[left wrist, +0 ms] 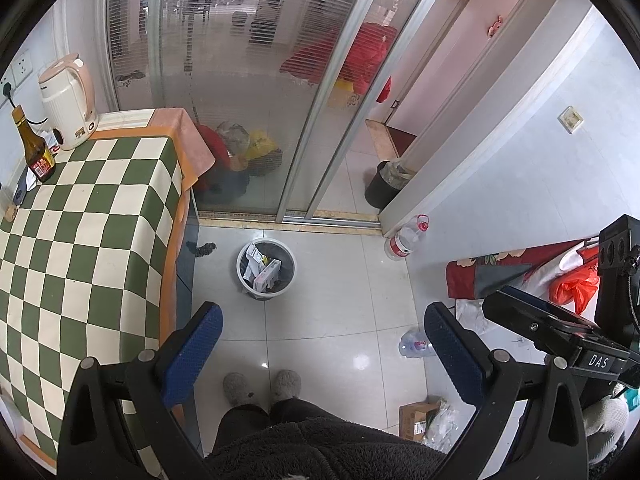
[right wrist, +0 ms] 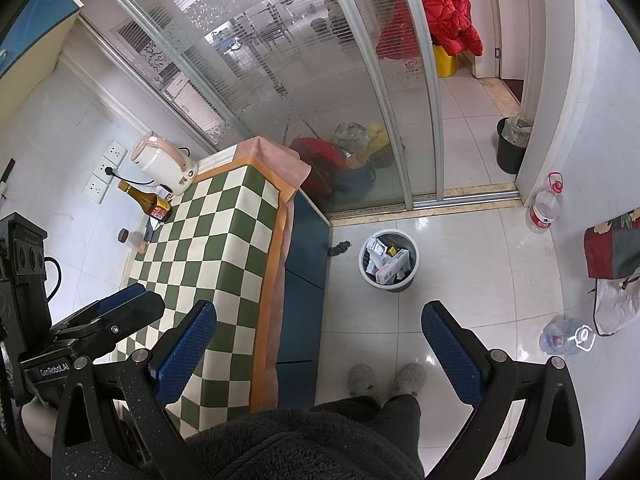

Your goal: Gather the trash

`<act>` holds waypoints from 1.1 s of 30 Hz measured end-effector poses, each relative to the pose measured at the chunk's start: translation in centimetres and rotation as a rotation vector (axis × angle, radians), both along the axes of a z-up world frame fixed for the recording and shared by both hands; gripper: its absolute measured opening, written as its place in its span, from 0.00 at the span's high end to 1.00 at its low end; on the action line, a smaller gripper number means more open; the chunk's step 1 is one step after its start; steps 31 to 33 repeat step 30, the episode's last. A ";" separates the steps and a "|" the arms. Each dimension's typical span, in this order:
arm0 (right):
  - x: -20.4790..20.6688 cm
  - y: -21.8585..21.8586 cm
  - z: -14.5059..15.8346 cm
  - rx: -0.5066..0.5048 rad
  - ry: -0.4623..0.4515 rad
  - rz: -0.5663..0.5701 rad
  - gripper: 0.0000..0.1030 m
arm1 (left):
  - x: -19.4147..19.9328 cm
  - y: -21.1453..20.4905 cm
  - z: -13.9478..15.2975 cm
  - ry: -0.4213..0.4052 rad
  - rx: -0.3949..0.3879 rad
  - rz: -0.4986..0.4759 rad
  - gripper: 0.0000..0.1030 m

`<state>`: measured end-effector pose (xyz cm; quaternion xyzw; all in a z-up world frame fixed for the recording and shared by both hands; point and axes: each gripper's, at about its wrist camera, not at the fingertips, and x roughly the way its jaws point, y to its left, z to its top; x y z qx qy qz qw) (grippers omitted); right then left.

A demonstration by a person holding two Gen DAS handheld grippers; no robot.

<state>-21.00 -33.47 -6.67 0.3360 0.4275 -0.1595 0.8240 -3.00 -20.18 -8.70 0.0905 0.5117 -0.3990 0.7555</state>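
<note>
Pale tiled floor (left wrist: 328, 280) beside checkered table (left wrist: 88, 240), sliding glass doors across top of both frames.

Round waste bin (left wrist: 266, 270) at frame centre, upright, stuffed with cartons and paper, just right of table edge. Left gripper (left wrist: 322, 320) spread wide at bottom, nothing between blue pads (left wrist: 188, 360); right gripper (right wrist: 320, 318) likewise released and empty. Kettle (left wrist: 68, 104) and brown bottle (left wrist: 36, 148) at upper left on table. Crushed clear bottle (right wrist: 564, 334) lying lower right; upright water bottle (right wrist: 545, 208) against wall, right side. Grey slippers (left wrist: 262, 388) bottom centre.
</note>
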 end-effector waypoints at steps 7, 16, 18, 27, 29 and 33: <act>0.2 0.3 0.1 0.004 0.000 -0.003 0.00 | 0.1 0.0 0.1 0.001 -0.003 -0.004 0.00; 0.3 0.4 0.2 0.000 -0.002 -0.004 0.00 | 0.1 -0.1 0.5 0.001 -0.007 -0.009 0.00; 0.3 0.4 0.2 -0.001 -0.002 -0.003 0.00 | 0.1 -0.2 0.5 0.002 -0.008 -0.012 0.00; 0.3 0.4 0.2 0.000 -0.003 -0.003 0.00 | 0.0 0.3 0.5 -0.004 -0.014 -0.016 0.00; 0.3 0.4 0.1 -0.001 -0.003 -0.003 0.00 | -0.1 0.3 0.6 -0.010 -0.016 -0.014 0.00; 0.3 0.4 0.1 -0.001 -0.004 -0.004 0.00 | -0.1 0.4 0.6 -0.009 -0.019 -0.017 0.00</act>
